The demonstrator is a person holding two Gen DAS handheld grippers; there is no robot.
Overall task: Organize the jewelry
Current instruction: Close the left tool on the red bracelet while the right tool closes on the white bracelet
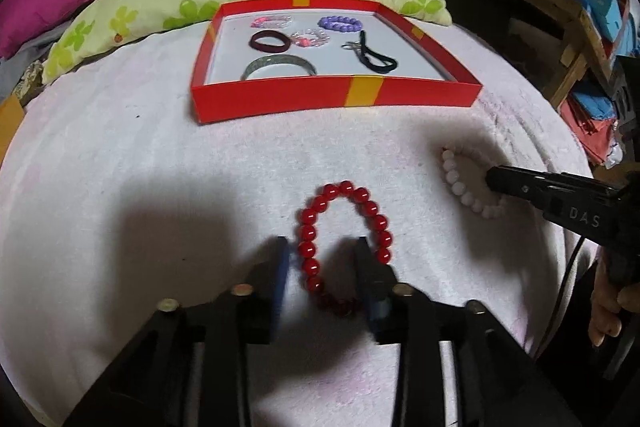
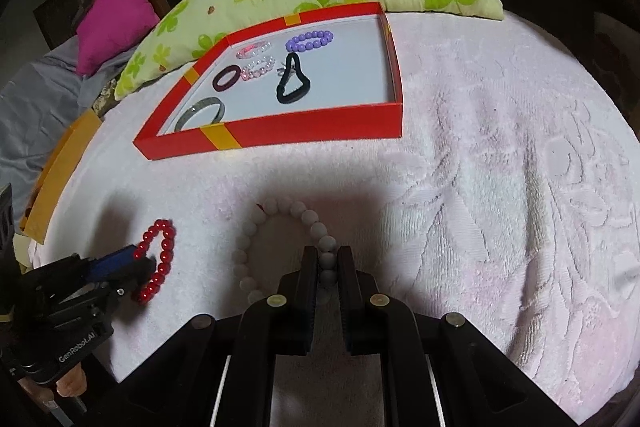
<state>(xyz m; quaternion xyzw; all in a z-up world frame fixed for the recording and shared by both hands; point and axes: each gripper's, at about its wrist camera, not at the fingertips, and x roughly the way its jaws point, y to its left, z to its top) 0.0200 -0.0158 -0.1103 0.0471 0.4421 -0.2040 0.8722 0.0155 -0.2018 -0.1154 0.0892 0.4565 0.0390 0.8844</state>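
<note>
Red glossy bead bracelet (image 1: 344,247) lies flat on the pale pink towel at 6 o'clock of the shallow red cardboard box with yellow bands (image 1: 336,99). White matte bead bracelet (image 1: 468,183) lies flat at 4 o'clock of the box. Inside the box: purple bead bracelet (image 1: 340,24), two clear pink bracelets, maroon hair tie (image 1: 271,41), black hair tie (image 1: 374,57), silver bangle (image 1: 278,66).

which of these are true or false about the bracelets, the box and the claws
1. The right claw is shut on the white bracelet. True.
2. The red bracelet lies inside the red box. False: it lies on the pink towel in front of the box.
3. The left claw is open around one side of the red bracelet. True.
4. The purple bracelet is on the towel. False: it is in the box.
</note>
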